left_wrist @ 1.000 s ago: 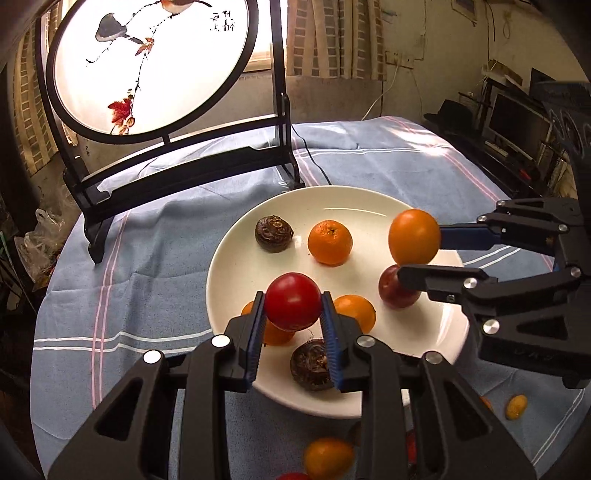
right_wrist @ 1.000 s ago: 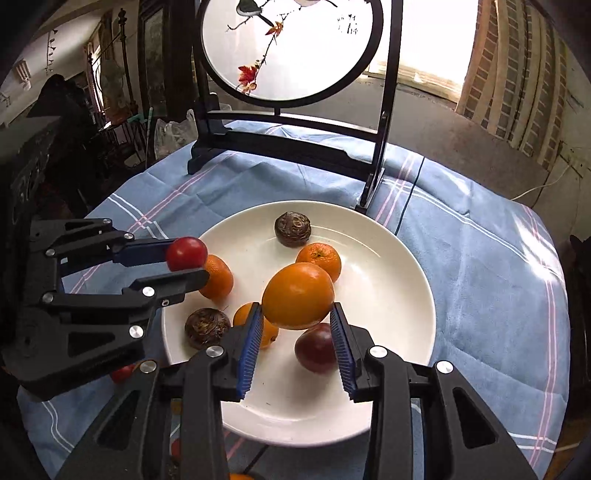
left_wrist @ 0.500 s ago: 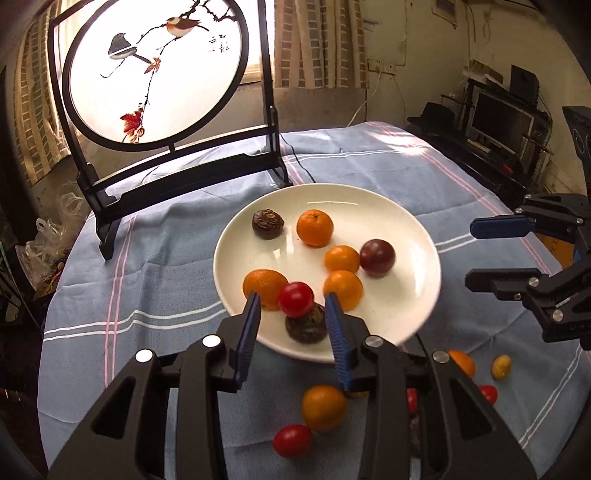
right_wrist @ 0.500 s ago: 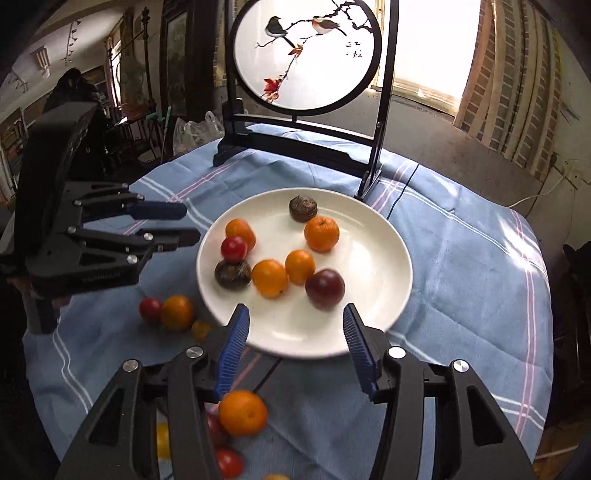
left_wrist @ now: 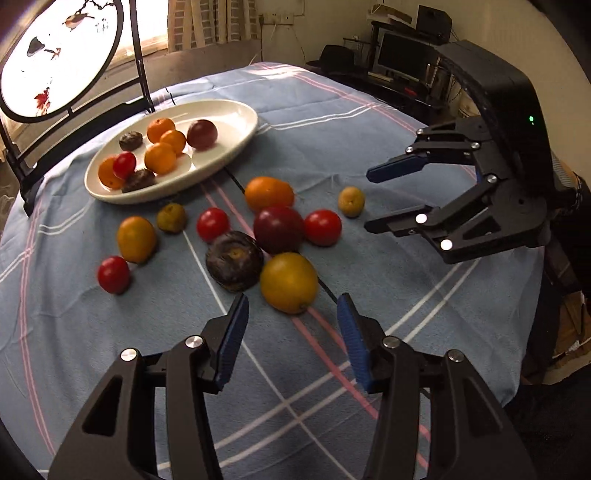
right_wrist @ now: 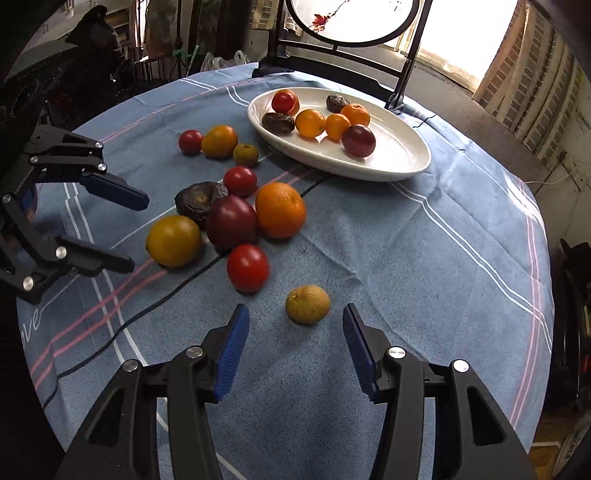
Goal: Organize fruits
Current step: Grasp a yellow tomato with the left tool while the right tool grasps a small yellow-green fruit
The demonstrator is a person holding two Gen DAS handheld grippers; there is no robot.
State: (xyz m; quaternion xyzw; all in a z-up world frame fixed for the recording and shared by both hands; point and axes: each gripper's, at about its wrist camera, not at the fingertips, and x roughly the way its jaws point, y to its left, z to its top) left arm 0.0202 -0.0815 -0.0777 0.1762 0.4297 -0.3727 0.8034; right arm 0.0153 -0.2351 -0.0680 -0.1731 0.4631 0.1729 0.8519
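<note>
A white plate (left_wrist: 236,122) (right_wrist: 402,158) holds several fruits, among them a red tomato (left_wrist: 124,165) and a dark plum (right_wrist: 358,140). Several loose fruits lie on the blue cloth in front of it. My left gripper (left_wrist: 291,341) is open and empty, just short of a yellow-orange fruit (left_wrist: 289,282) (right_wrist: 173,240). My right gripper (right_wrist: 295,349) is open and empty, just short of a small yellow-brown fruit (right_wrist: 307,304) (left_wrist: 351,201). A red tomato (right_wrist: 247,267), a dark plum (right_wrist: 231,221) and an orange (right_wrist: 280,209) lie between.
A round painted screen on a black stand (left_wrist: 59,55) (right_wrist: 354,22) stands behind the plate. A dark wrinkled fruit (left_wrist: 233,260) lies among the loose ones. A desk with a monitor (left_wrist: 400,55) is past the table's far right edge.
Both grippers let go of their fruit over the plate, opened, and pulled back and down to the loose fruits at the near side of the table.
</note>
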